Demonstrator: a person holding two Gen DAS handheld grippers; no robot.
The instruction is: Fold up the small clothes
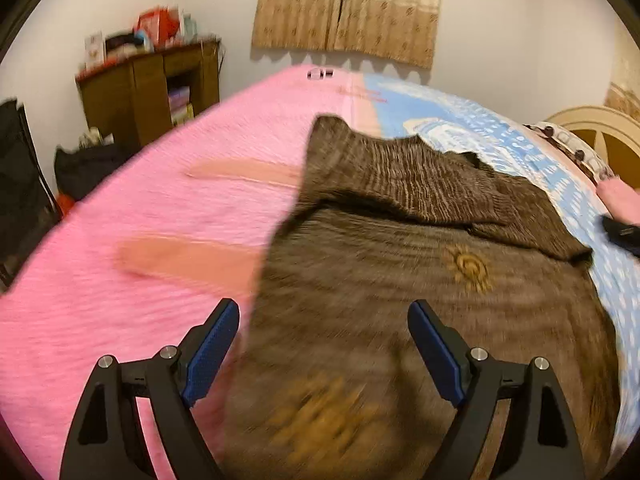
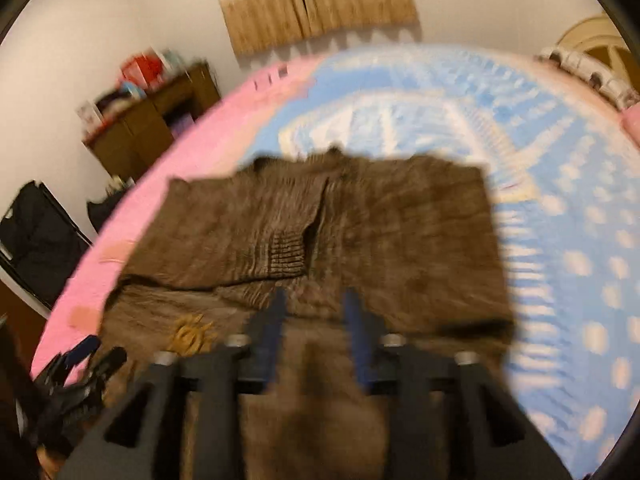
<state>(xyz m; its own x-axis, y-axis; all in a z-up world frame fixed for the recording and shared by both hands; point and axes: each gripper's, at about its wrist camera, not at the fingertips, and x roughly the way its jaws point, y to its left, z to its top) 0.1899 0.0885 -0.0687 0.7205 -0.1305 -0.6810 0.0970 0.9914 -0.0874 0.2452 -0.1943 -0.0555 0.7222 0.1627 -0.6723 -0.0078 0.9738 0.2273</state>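
Sweater [image 1: 400,280] lies lengthwise away, neck far; left tongs [image 1: 323,354] wide, right tongs [image 2: 316,338] pinching it.

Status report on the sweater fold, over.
Left claw open, empty, over the brown knit sweater. Right claw part closed; grip on sweater unclear through blur. Sweater on pink and blue bedspread, sleeves folded in. Nothing in the way.
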